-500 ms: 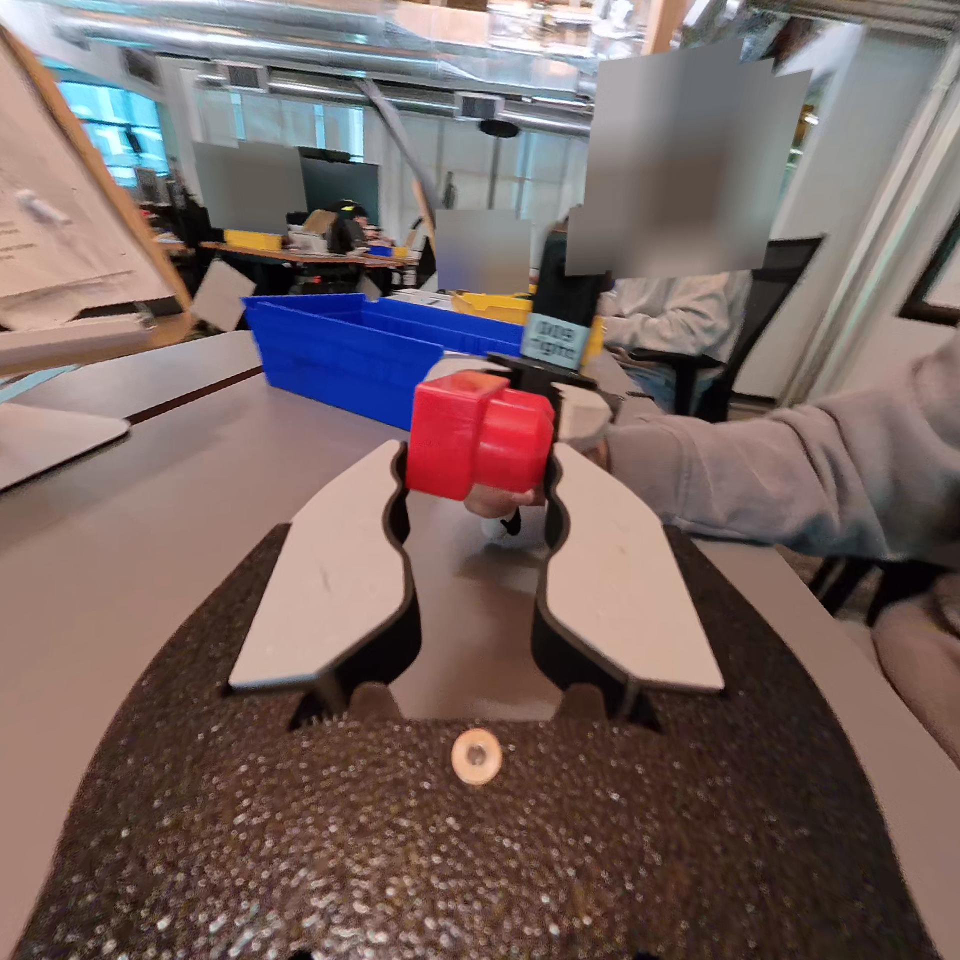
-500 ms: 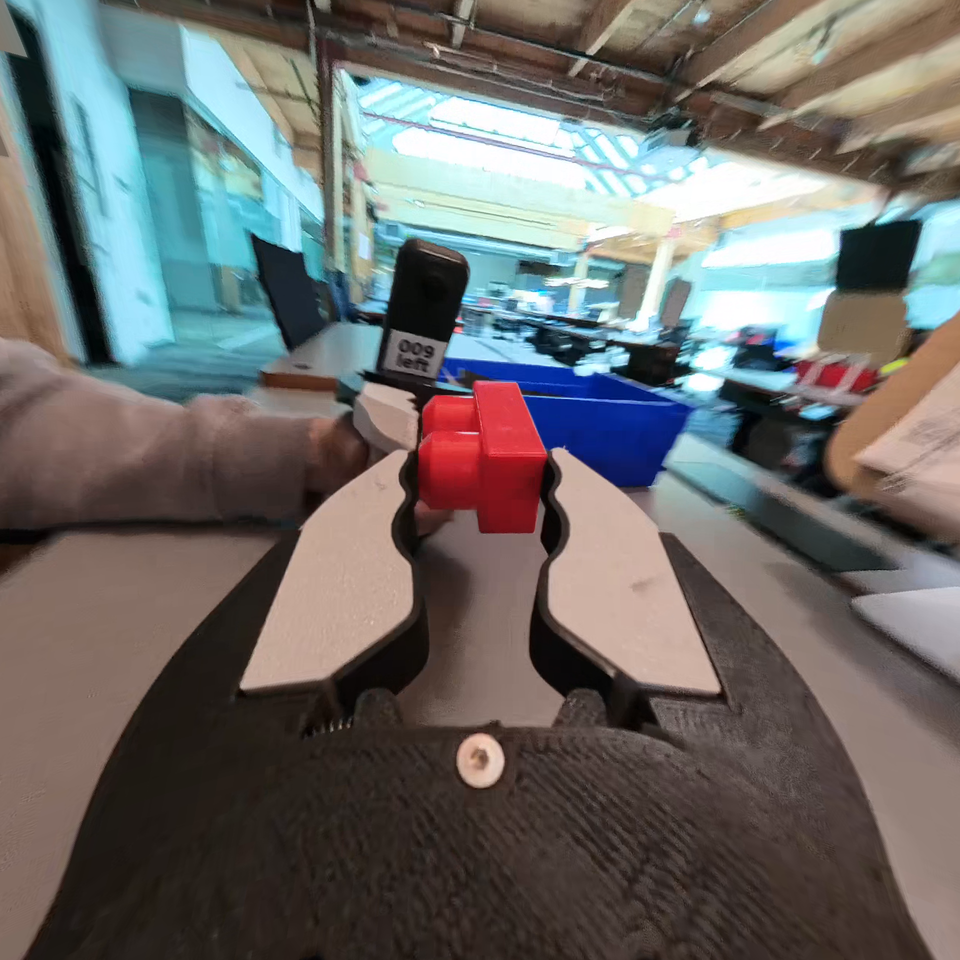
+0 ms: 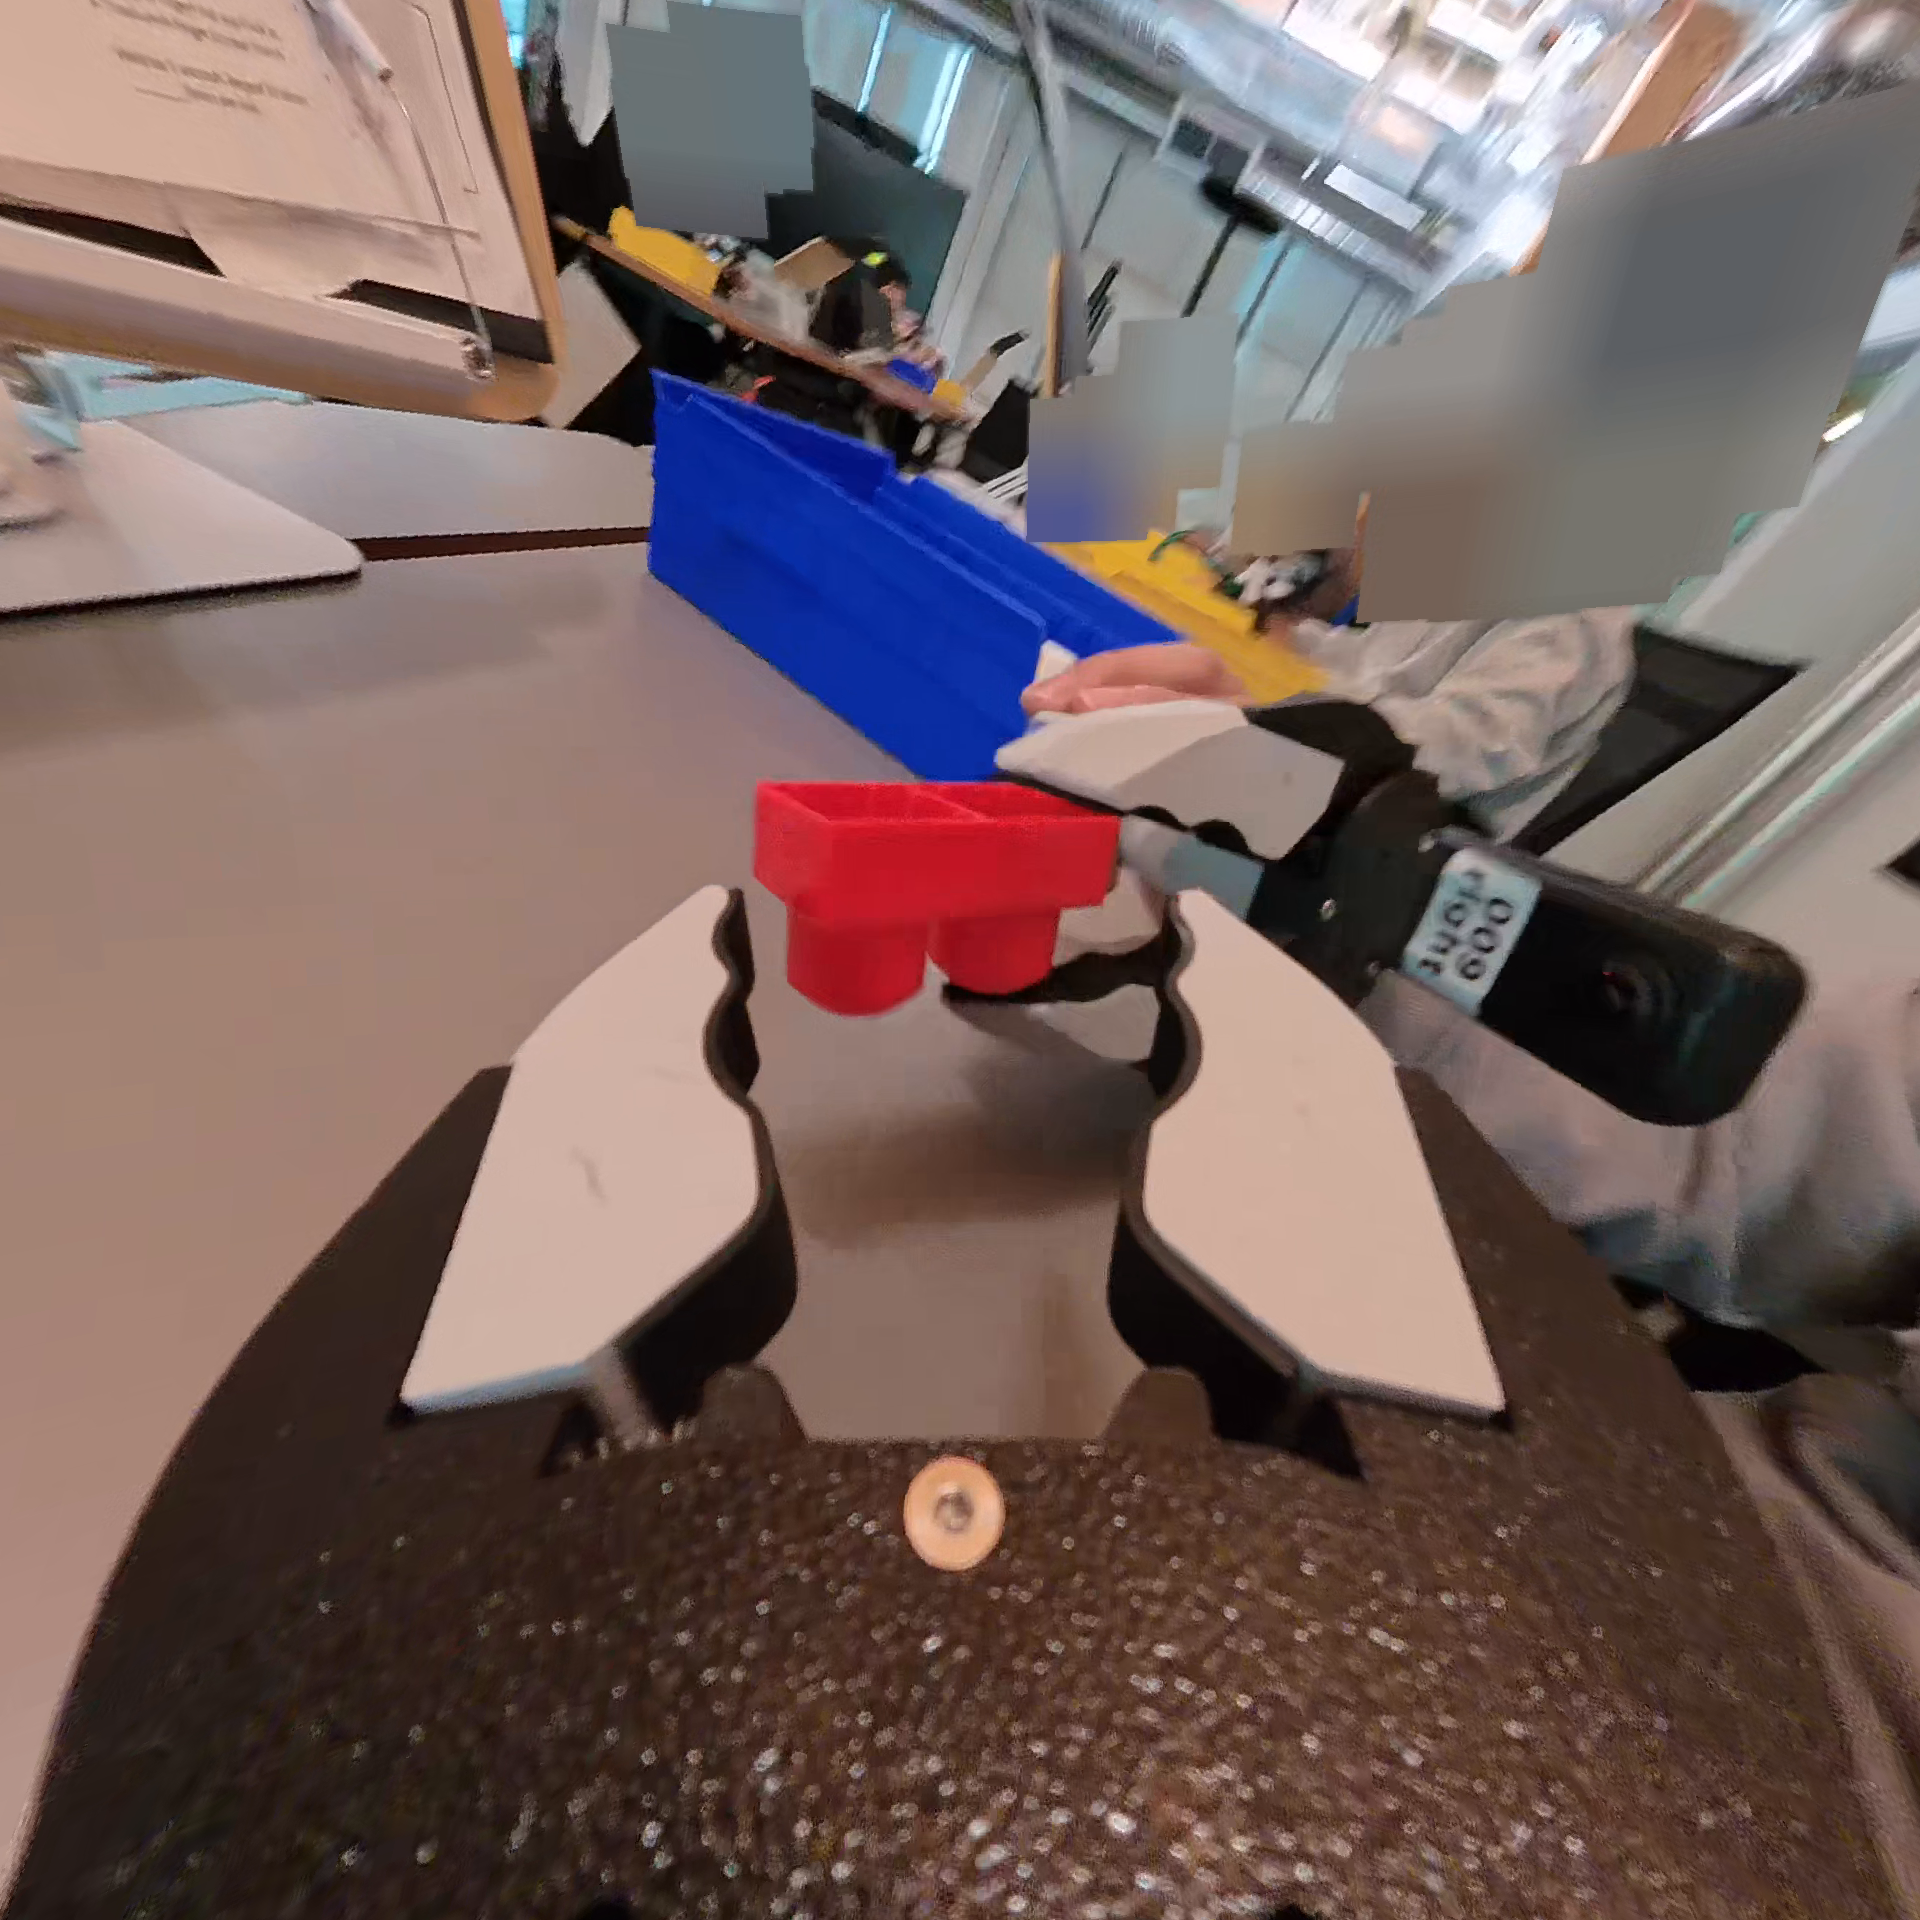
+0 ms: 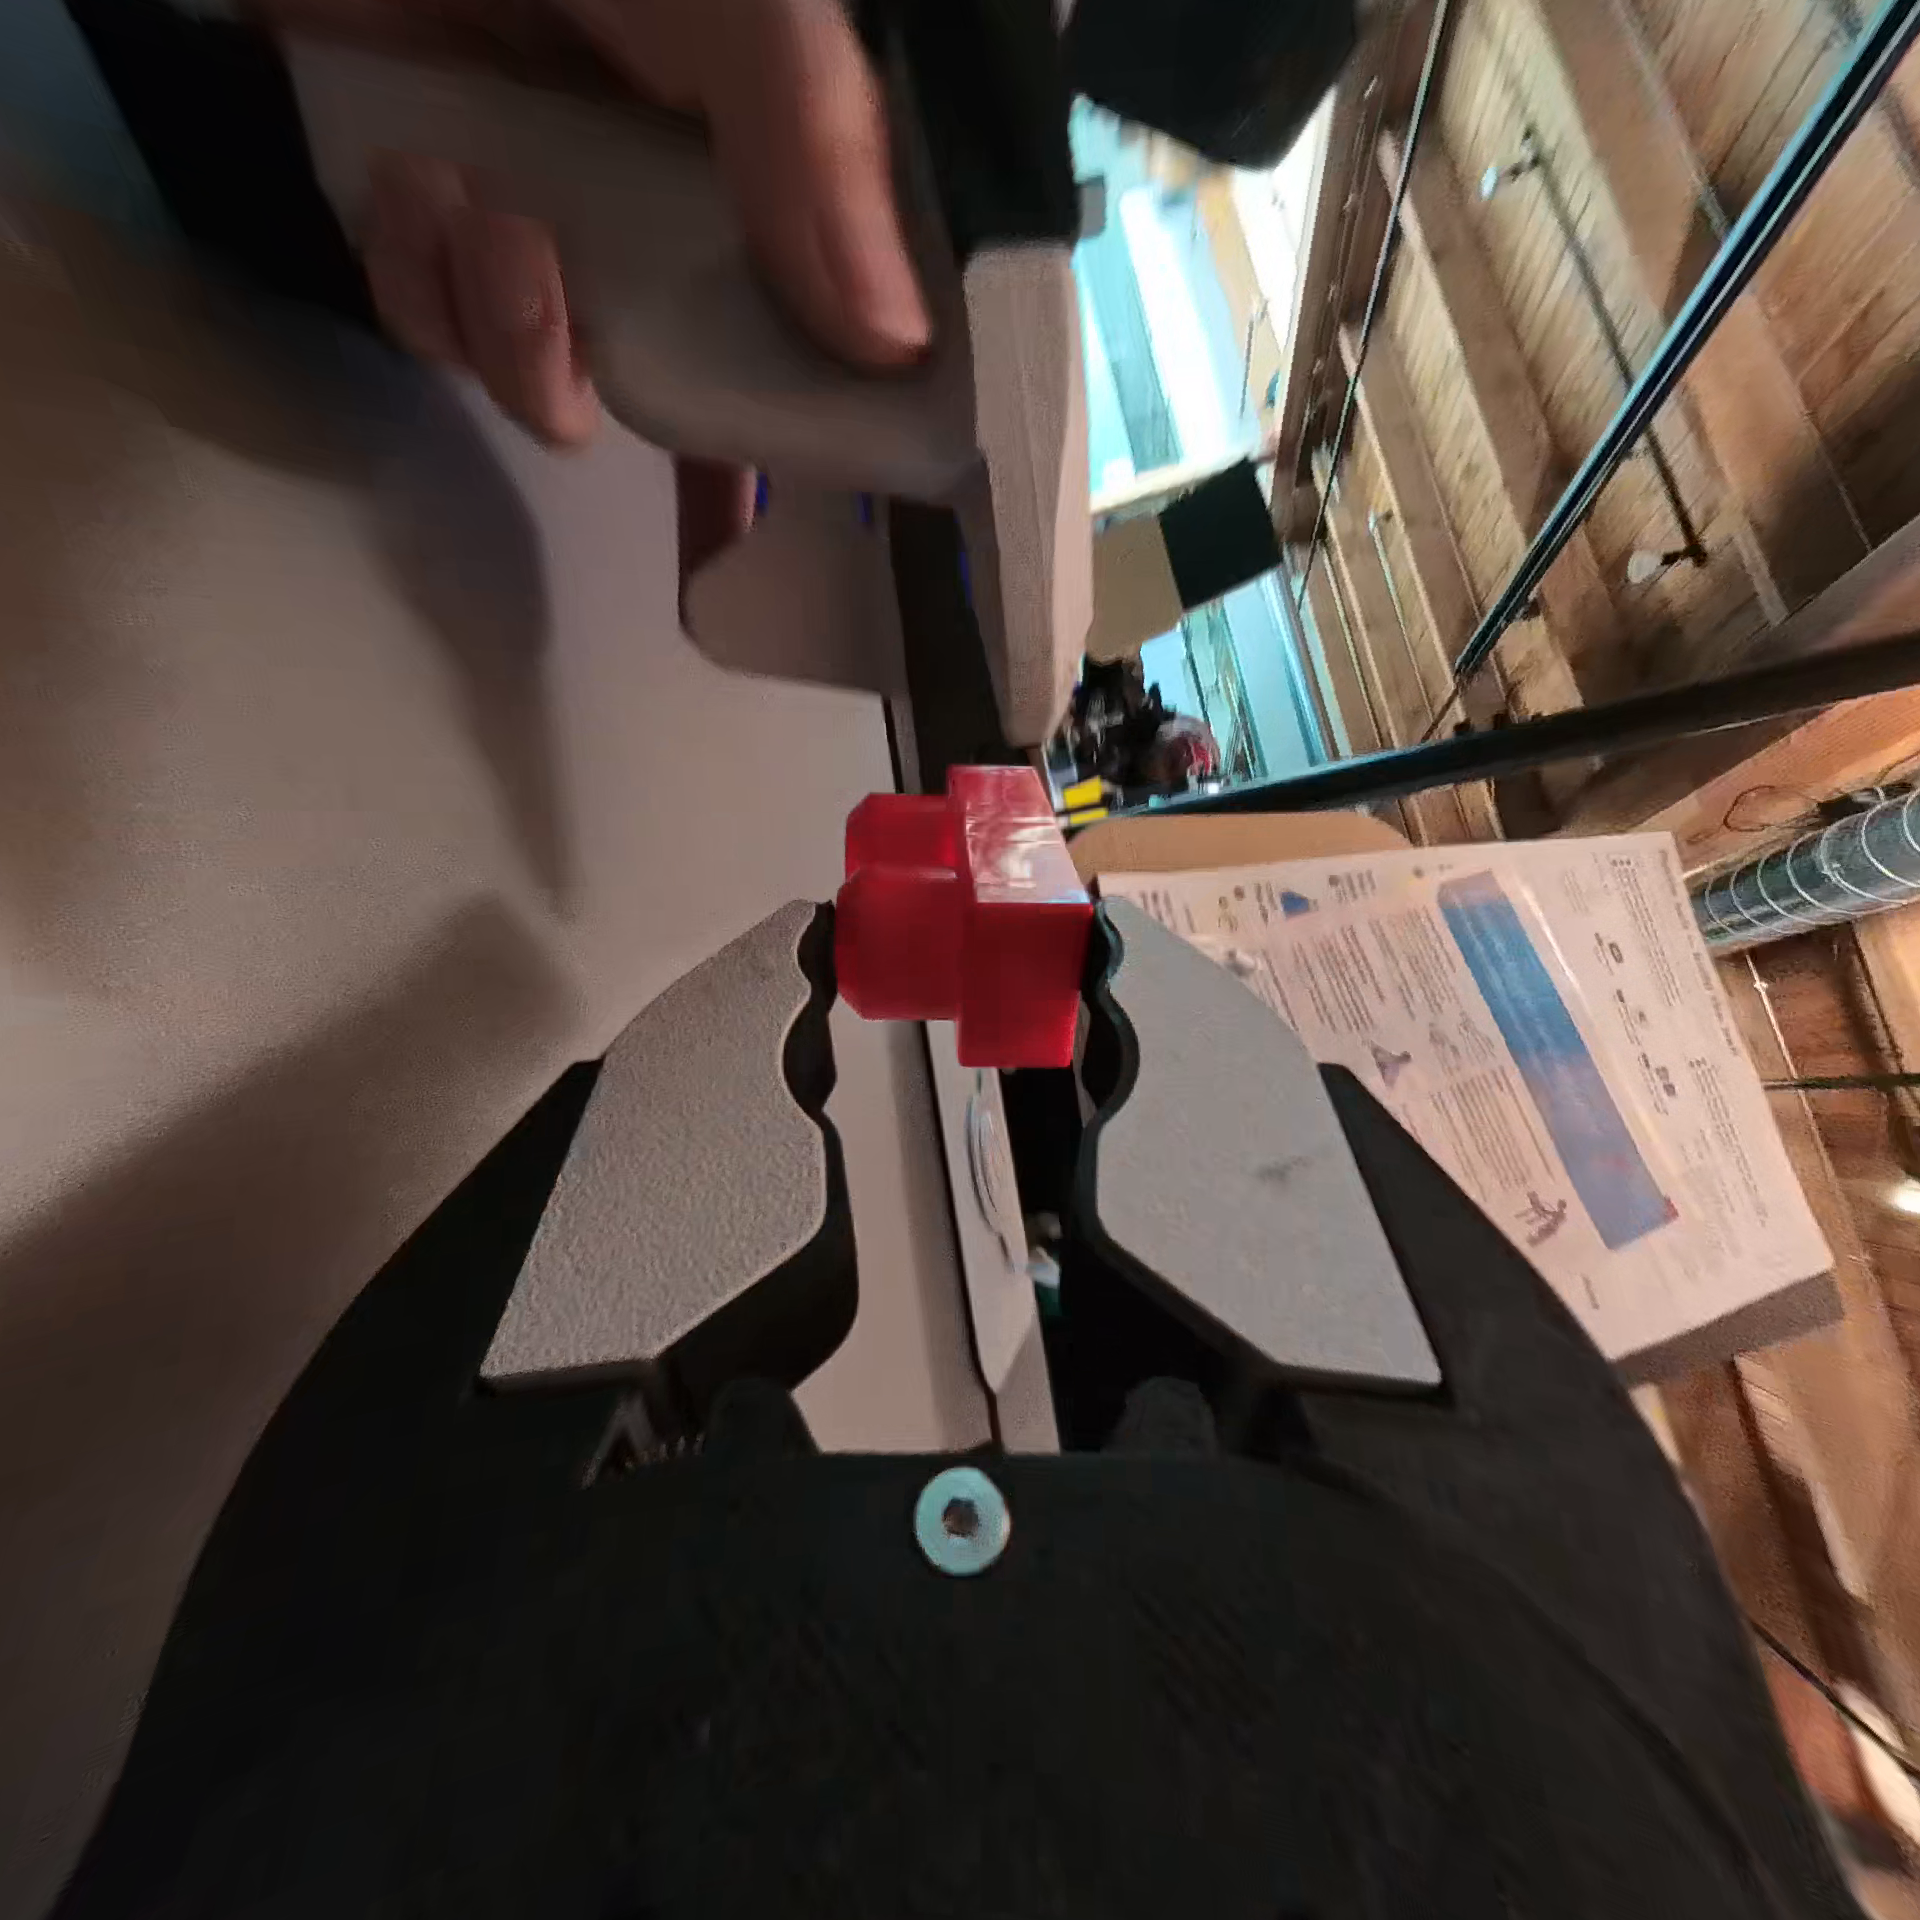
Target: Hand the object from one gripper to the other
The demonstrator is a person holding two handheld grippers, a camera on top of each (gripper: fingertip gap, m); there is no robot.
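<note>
Grey smooth table (image 3: 312, 831), blue bin (image 3: 831, 582) behind | red plastic block (image 3: 925, 883), hollow top, 2 round studs | right gripper (image 4: 961, 971) pinches block | left gripper (image 3: 951, 966) spread wide, block just ahead, untouched.

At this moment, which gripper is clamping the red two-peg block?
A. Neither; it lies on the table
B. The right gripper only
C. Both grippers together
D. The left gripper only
B: the right gripper has its fingers pressed on both sides of the red two-peg block, while the left gripper stands open with the block ahead of its tips, untouched.
</note>
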